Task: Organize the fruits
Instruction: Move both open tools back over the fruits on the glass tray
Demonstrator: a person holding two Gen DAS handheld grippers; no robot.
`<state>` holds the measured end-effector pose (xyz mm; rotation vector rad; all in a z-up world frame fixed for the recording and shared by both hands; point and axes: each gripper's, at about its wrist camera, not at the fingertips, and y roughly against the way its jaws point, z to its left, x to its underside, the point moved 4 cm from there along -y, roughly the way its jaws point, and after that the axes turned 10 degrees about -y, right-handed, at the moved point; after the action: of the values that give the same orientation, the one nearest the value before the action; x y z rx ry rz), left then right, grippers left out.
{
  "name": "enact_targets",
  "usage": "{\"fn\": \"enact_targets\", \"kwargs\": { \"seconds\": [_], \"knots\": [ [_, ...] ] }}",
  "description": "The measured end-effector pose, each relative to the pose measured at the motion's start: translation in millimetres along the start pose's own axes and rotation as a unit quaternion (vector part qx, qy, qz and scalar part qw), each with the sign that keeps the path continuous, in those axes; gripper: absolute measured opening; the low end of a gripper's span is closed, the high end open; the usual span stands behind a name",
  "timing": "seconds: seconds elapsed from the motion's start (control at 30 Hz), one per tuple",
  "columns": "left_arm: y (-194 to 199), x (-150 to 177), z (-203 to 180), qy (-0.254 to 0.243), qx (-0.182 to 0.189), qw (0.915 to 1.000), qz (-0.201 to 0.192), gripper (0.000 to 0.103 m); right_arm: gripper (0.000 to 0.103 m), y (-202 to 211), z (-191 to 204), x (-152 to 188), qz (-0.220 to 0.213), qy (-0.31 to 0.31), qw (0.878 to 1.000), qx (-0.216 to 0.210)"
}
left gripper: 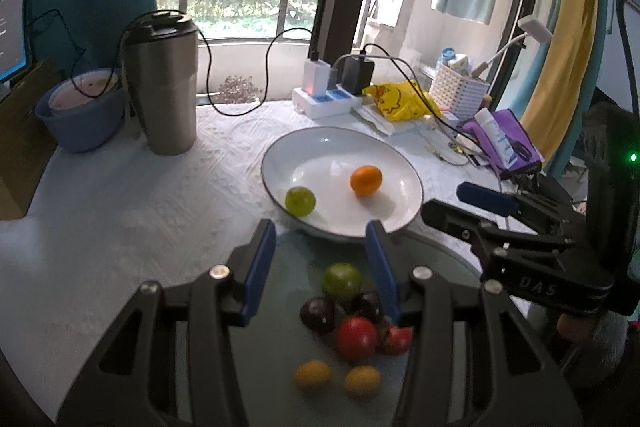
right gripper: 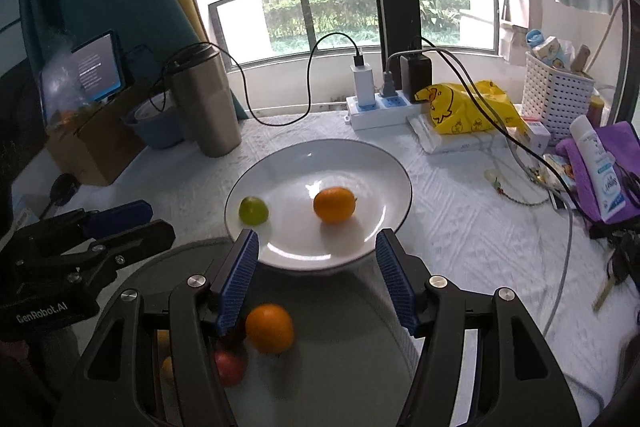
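A white plate point(left gripper: 396, 163) point(right gripper: 376, 163) holds a green fruit point(left gripper: 300, 201) point(right gripper: 253, 210) and an orange point(left gripper: 365, 179) point(right gripper: 334, 204). In front of it a grey round tray point(left gripper: 288, 259) point(right gripper: 344, 355) holds a green fruit point(left gripper: 342, 281), dark plums point(left gripper: 318, 313), red fruits point(left gripper: 356, 338) point(right gripper: 229, 367) and small yellow fruits point(left gripper: 313, 373). An orange point(right gripper: 269, 328) also lies on the tray. My left gripper point(left gripper: 322, 265) is open above the tray's fruits. My right gripper point(right gripper: 318, 277) is open over the tray's far side, empty. Each gripper shows in the other's view, the right one point(left gripper: 472, 205) and the left one point(right gripper: 132, 219).
A steel tumbler point(left gripper: 162, 87) point(right gripper: 206, 103) and a blue bowl point(left gripper: 80, 115) stand at the back left. A power strip point(left gripper: 324, 99) point(right gripper: 384, 107) with cables, a yellow bag point(left gripper: 400, 99) point(right gripper: 468, 107), a white basket point(right gripper: 558, 99) and a purple cloth with a tube point(right gripper: 596, 167) crowd the back right.
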<state>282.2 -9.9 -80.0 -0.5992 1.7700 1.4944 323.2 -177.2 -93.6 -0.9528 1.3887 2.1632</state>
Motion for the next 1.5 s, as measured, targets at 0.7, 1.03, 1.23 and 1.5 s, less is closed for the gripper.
{"fn": "enact_targets", "kwargs": {
  "seconds": [0.7,1.03,1.23,1.5],
  "knots": [
    [35.0,68.8,6.1,0.024,0.002,0.9997,0.01,0.048,0.064,28.8,38.4,65.6,0.024,0.026,0.999,-0.009],
    [51.5,99.6,18.6,0.042,-0.005,0.9991,0.007,0.048,0.064,29.2,67.1,89.3,0.044,0.05,0.997,-0.027],
    [58.8,111.8,25.4,0.043,-0.022,0.9988,0.005,0.048,0.06,25.6,83.5,100.3,0.047,0.07,0.996,-0.04],
    [57.2,115.7,26.9,0.046,-0.021,0.9987,0.005,0.048,0.044,10.2,93.7,112.9,0.074,0.083,0.993,-0.049]
  ]
}}
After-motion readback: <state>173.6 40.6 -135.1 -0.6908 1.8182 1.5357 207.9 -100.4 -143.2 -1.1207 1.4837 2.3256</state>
